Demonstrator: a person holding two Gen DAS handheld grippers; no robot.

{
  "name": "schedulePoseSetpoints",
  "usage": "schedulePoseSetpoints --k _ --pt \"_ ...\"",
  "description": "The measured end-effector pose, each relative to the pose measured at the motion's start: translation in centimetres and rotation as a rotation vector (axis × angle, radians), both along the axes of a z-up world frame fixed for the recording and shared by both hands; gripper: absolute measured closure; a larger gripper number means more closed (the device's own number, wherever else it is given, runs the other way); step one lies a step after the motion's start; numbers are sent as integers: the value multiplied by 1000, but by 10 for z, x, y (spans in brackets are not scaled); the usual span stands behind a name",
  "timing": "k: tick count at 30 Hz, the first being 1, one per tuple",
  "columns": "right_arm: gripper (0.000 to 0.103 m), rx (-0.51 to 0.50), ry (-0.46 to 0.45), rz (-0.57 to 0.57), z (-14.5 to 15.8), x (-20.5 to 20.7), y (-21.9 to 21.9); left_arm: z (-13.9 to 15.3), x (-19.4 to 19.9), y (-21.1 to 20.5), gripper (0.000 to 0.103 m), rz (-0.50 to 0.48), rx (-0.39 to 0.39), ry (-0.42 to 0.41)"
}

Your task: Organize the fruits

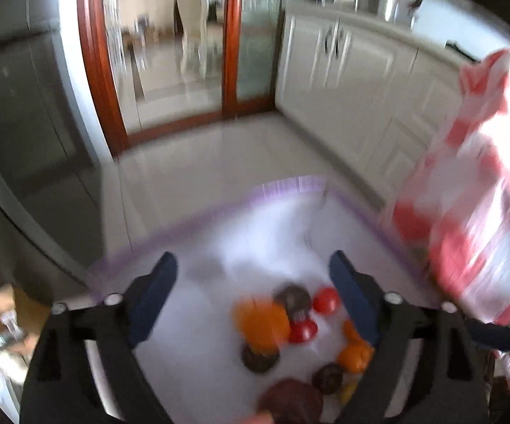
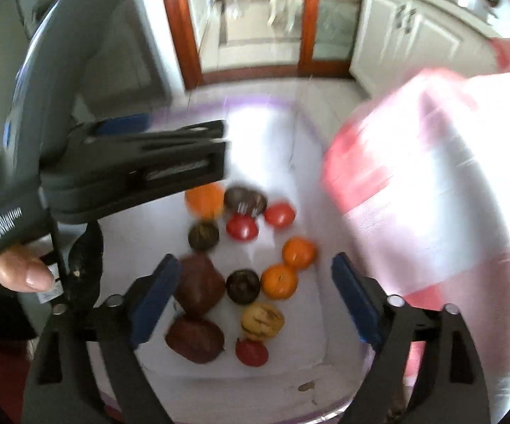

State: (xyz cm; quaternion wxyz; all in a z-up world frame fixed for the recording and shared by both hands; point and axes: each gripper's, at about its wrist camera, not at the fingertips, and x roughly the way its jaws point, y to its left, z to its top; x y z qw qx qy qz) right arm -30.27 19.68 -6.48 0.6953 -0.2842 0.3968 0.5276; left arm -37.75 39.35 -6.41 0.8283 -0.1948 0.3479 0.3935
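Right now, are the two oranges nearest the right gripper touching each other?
Touching. The right wrist view shows the upper orange pressed against the lower orange, no white cloth between them. The right gripper is open above them.

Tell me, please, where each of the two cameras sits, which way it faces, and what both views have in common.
Left wrist view: sits on the left gripper, looking down past its open blue-padded fingers at the fruits on a white cloth; only the gripper shows.
Right wrist view: sits on the right gripper, open, facing down at the same fruits; the left gripper and a hand holding it show on the left.
Shared: the cloth, the fruits, the red-and-white bag on the right, the wood-framed glass door and white cabinets beyond.
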Motion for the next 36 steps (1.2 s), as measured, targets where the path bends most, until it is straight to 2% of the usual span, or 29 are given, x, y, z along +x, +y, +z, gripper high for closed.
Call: schedulePoseSetpoints --k 3,5,7,11,16,18,23,27,36 --pt "16 87 60 -32 31 9 -16 37 -7 4 2 36 105 16" --pt "16 106 66 -65 39 10 -23 54 -10 -3 2 45 155 30" --pt "16 90 63 -64 38 6 -28 61 -13 -3 2 19 162 19" --pt "16 4 -17 -33 16 -13 -31 47 -17 -12 2 -27 57 31" --pt "16 -96 -9 -60 -11 -11 -25 3 -11 -30 2 -18 -92 140" --pt "16 -105 -1 -82 -14 -7 -28 -13 -7 -37 2 -18 -118 190" --pt "16 -165 26 -138 -29 3 -29 -30 -4 -46 2 -45 -165 233" --pt "16 -205 51 -149 -44 7 -26 -39 -1 -50 2 -65 -198 243" --pt "16 -213 50 -147 -45 6 -27 -39 1 -47 2 -81 -232 210"
